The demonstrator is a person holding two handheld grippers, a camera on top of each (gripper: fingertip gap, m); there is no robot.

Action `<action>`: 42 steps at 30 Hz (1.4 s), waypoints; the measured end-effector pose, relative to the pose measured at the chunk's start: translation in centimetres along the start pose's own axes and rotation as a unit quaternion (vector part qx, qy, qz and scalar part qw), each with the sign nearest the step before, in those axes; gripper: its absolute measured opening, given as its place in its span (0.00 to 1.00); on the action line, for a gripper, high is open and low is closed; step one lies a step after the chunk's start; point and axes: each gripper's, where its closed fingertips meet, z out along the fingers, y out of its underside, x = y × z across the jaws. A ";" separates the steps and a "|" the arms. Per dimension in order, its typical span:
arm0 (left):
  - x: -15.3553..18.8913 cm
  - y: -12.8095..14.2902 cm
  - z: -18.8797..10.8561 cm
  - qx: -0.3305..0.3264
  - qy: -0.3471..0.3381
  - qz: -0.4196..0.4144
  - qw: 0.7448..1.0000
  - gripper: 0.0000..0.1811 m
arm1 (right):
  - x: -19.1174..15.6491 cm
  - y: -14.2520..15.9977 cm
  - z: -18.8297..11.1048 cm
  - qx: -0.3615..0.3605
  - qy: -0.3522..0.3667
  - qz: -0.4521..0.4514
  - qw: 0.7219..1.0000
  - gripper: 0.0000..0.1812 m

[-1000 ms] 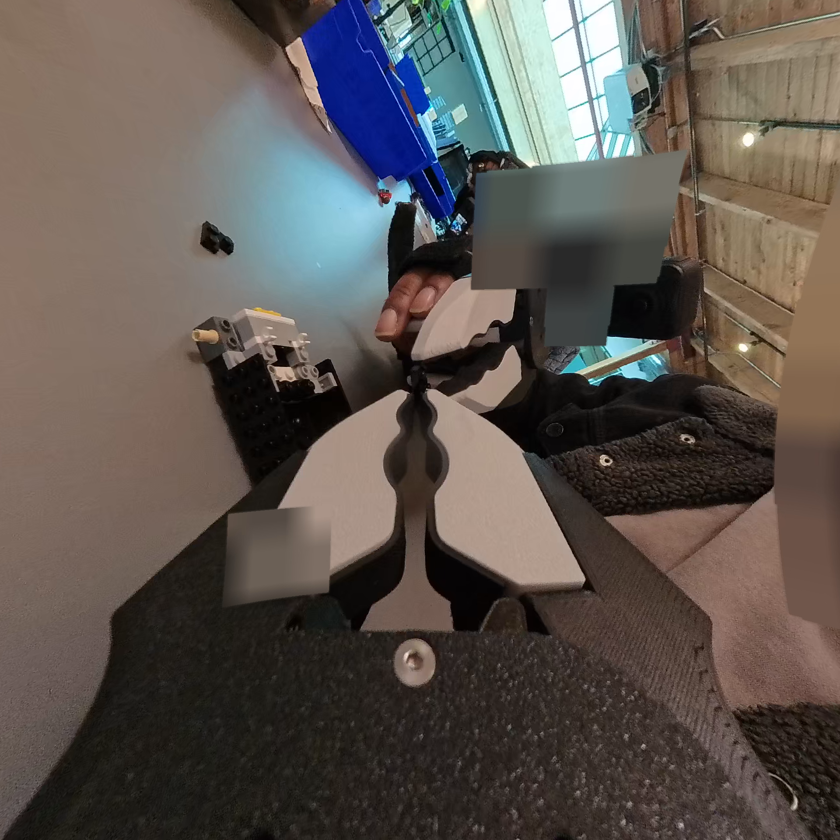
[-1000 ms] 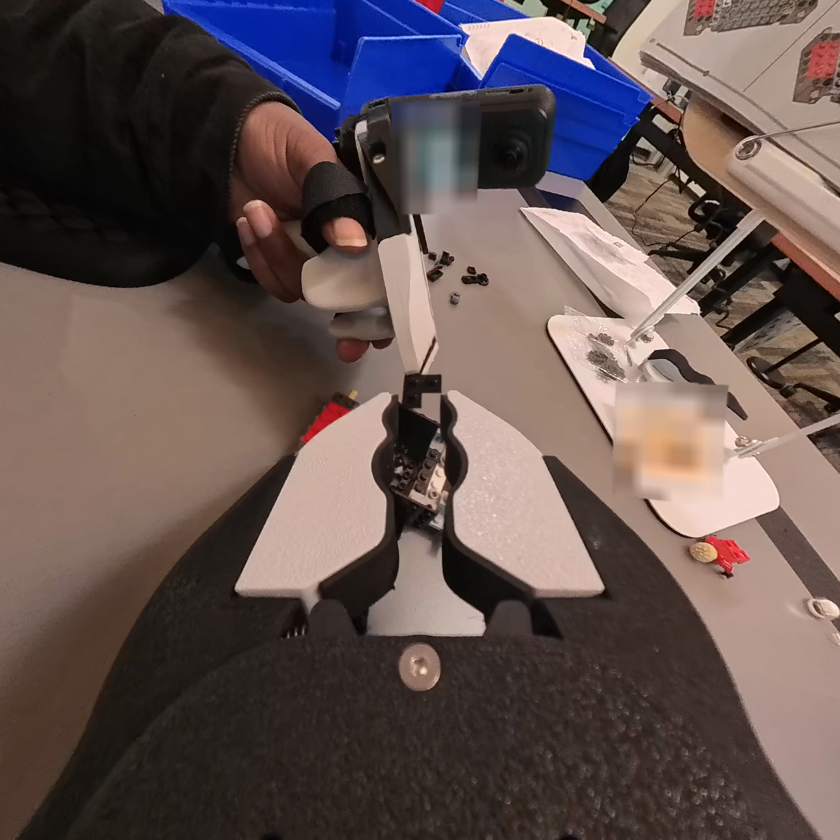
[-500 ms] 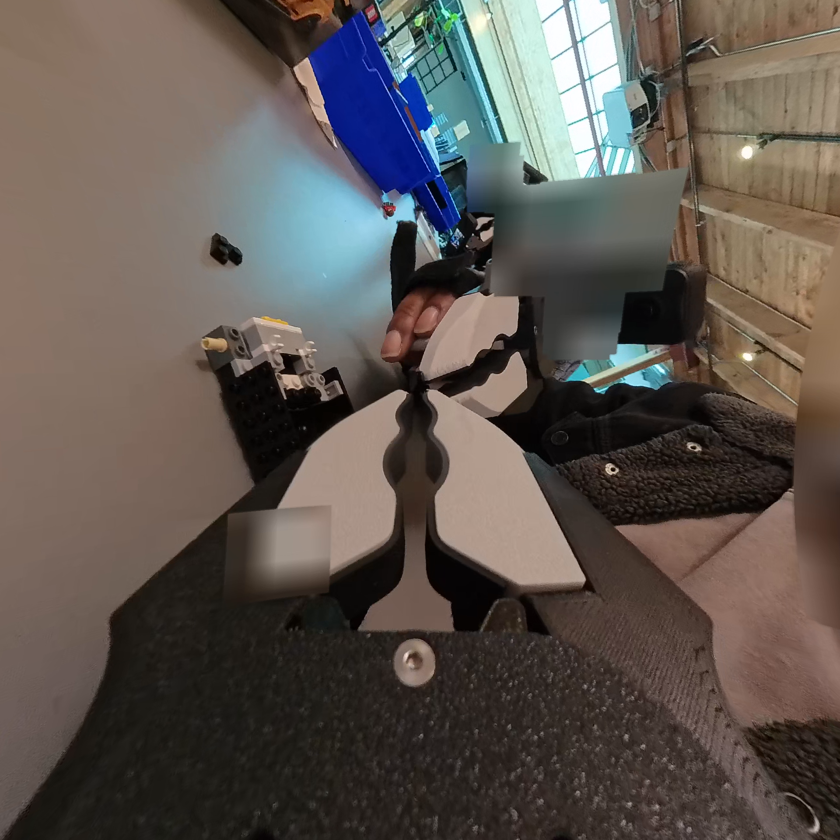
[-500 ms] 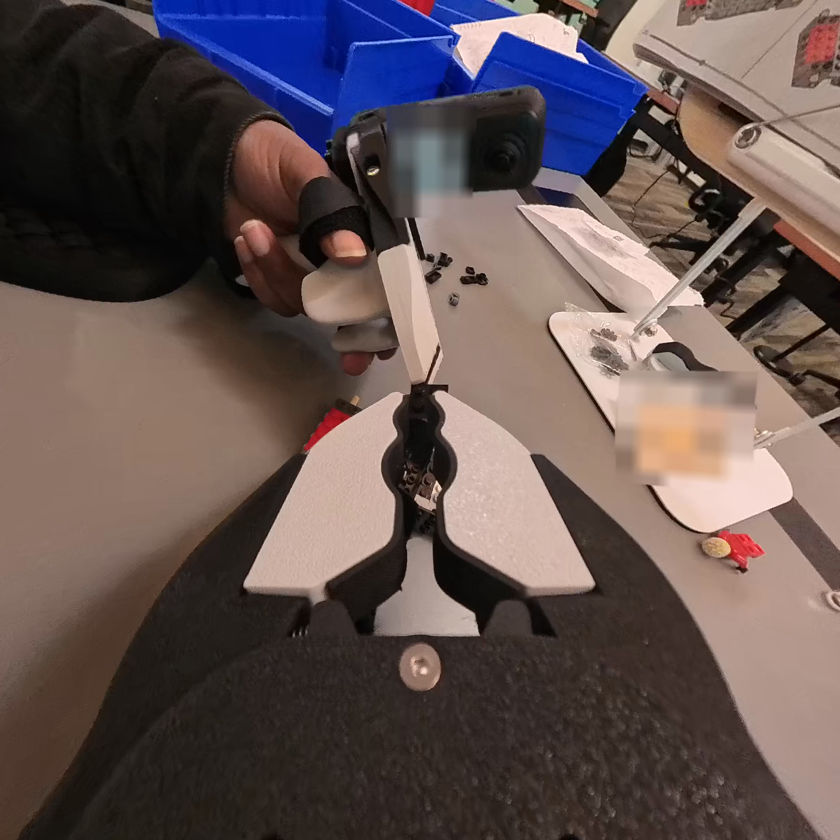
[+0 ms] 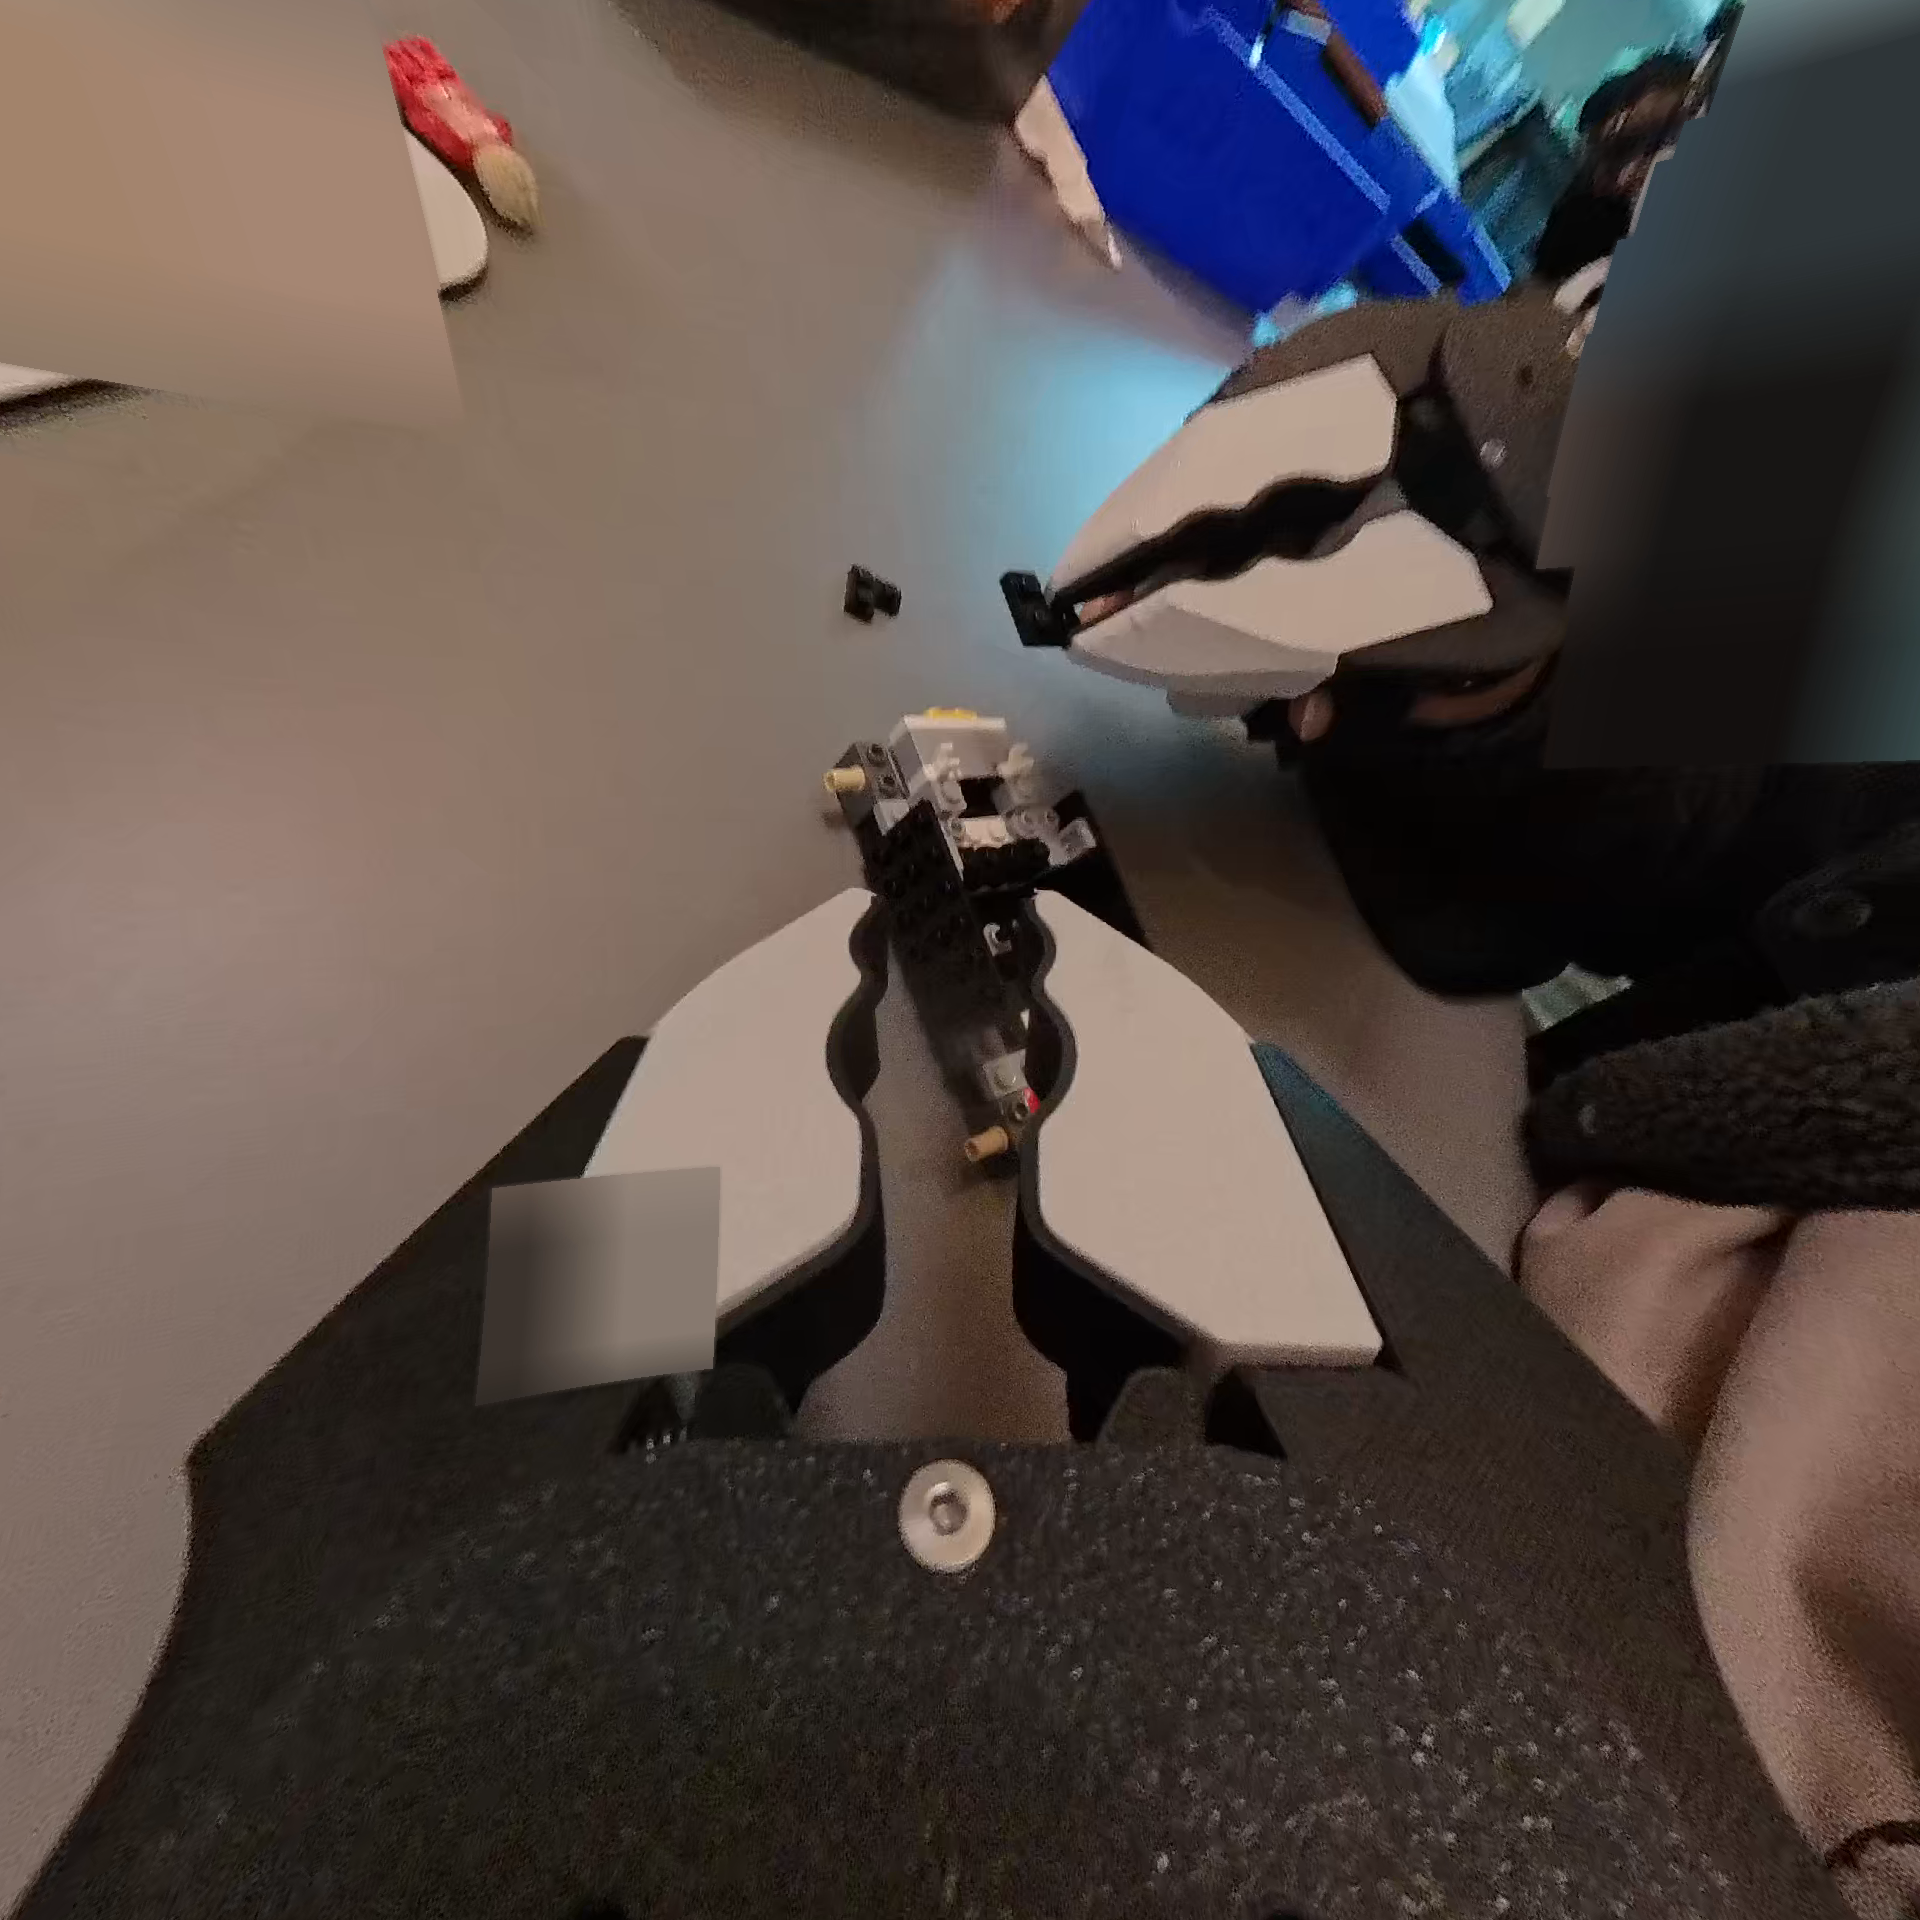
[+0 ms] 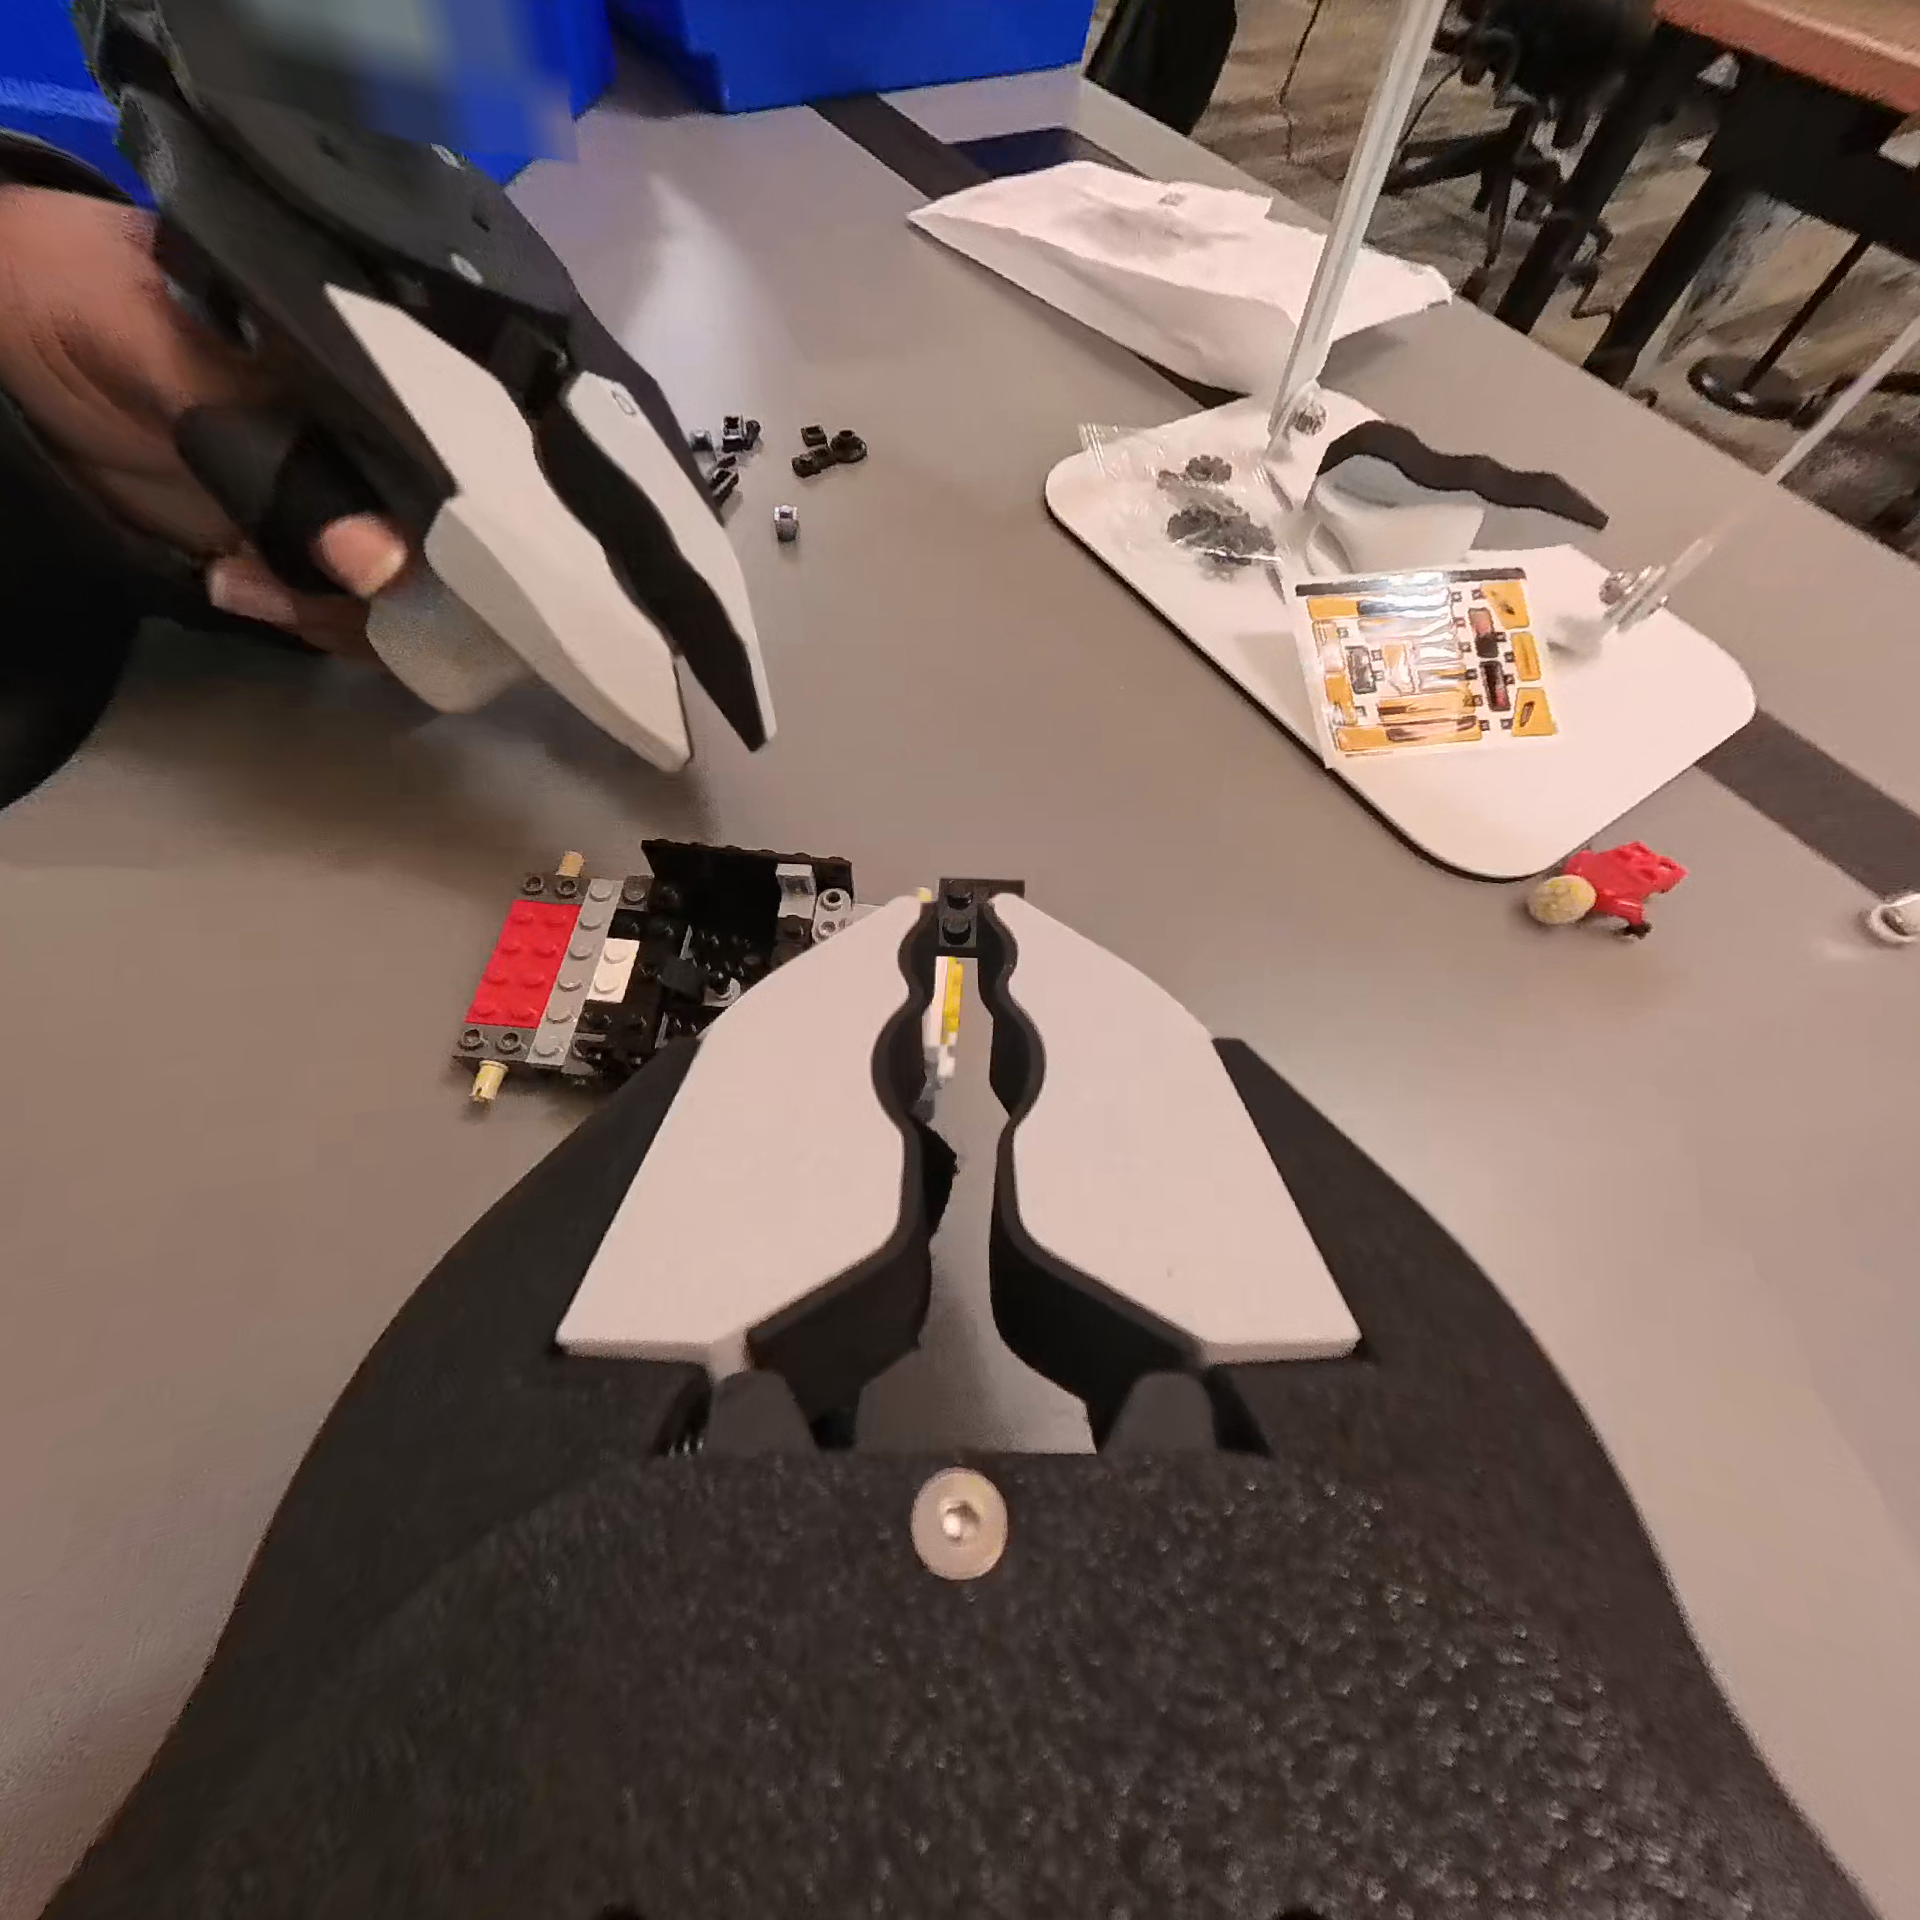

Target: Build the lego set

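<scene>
The part-built lego model (image 6: pixel 623 966), black with a red plate and grey and white bricks, lies flat on the grey table (image 6: pixel 260 883). My right gripper (image 6: pixel 961 914) is shut on a small black plate (image 6: pixel 961 920) at its tips, just right of the model and above the table. My left gripper (image 6: pixel 717 738) hovers above and behind the model, open a little and empty. In the left wrist view the left gripper (image 5: pixel 951 909) is open over the model (image 5: pixel 914 862), and the right gripper (image 5: pixel 1060 623) holds the black plate (image 5: pixel 1034 613) farther off.
Loose small black pieces (image 6: pixel 790 447) lie behind the model. A white board (image 6: pixel 1558 810) at the right carries a sticker sheet (image 6: pixel 1423 665), a bag of small parts (image 6: pixel 1205 509) and a stand. A red piece (image 6: pixel 1621 878), a white paper bag (image 6: pixel 1174 249) and blue bins (image 6: pixel 852 42) lie beyond. Tip to tip, the grippers are about 7 cm apart. My right gripper's tips are some 20 cm from the red piece (image 6: pixel 1621 878). It is also in sight in the left wrist view (image 5: pixel 465 104).
The small black plate passed from my left gripper to my right, which shut on it. The left gripper opened and drew away. Both grippers dropped toward the model.
</scene>
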 end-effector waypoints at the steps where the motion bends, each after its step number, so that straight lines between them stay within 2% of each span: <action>1: 0.1 0.4 0.2 -0.012 -0.002 0.008 1.000 0.13 | -0.1 0.1 0.1 -0.003 -0.001 0.000 1.000 0.04; 12: 2.2 2.2 1.5 -0.058 0.020 0.026 0.998 0.12 | -2.2 0.8 0.7 -0.061 -0.025 0.026 0.997 0.04; 18: 3.4 2.1 1.5 -0.053 0.046 0.026 0.997 0.11 | -2.9 0.9 0.5 -0.078 -0.037 0.044 0.995 0.04; 31: 2.2 2.0 1.1 -0.048 0.026 0.027 0.998 0.11 | -3.3 1.6 0.8 -0.090 -0.054 0.030 0.994 0.04; 42: 1.9 2.5 1.8 -0.062 0.000 0.065 0.996 0.10 | -3.8 1.8 1.2 -0.088 -0.062 0.017 0.994 0.04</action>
